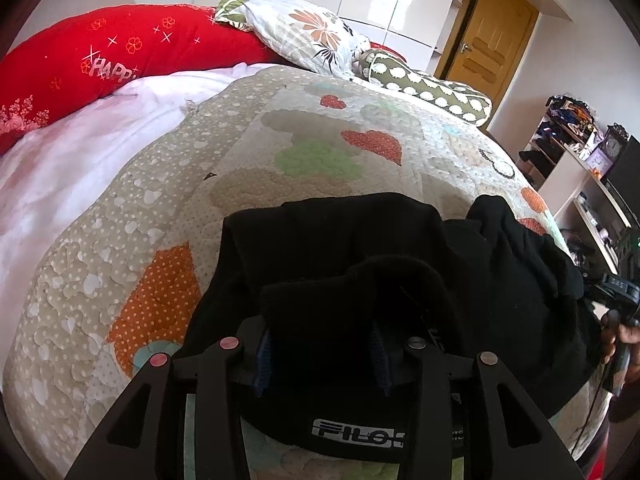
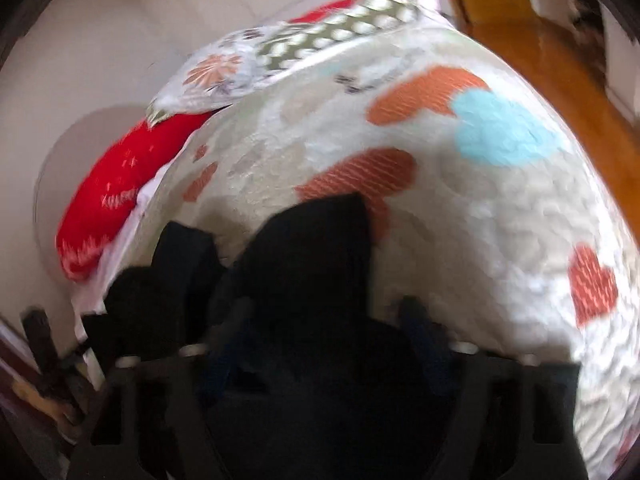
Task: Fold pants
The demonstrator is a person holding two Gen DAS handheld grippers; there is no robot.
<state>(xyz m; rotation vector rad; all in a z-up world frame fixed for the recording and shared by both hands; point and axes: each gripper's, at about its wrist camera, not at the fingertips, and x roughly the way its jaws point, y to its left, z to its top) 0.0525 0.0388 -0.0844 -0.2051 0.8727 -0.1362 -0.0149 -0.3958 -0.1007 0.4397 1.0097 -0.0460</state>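
Observation:
The black pants (image 1: 360,248) lie bunched on the quilted bed cover (image 1: 168,208) near its front edge. A waistband label (image 1: 358,432) shows at the bottom. My left gripper (image 1: 322,360) is shut on a thick fold of the pants, with black cloth bulging between the blue finger pads (image 1: 264,364). In the blurred right wrist view, my right gripper (image 2: 324,344) is shut on another part of the pants (image 2: 320,248), with cloth filling the gap. The right gripper and the hand on it also show at the far right of the left wrist view (image 1: 616,292).
A red pillow (image 1: 120,60), a floral pillow (image 1: 304,32) and a dotted green bolster (image 1: 432,88) lie at the head of the bed. A white sheet (image 1: 80,152) lies at left. Shelves (image 1: 576,168) stand at right, before a wooden door (image 1: 488,36).

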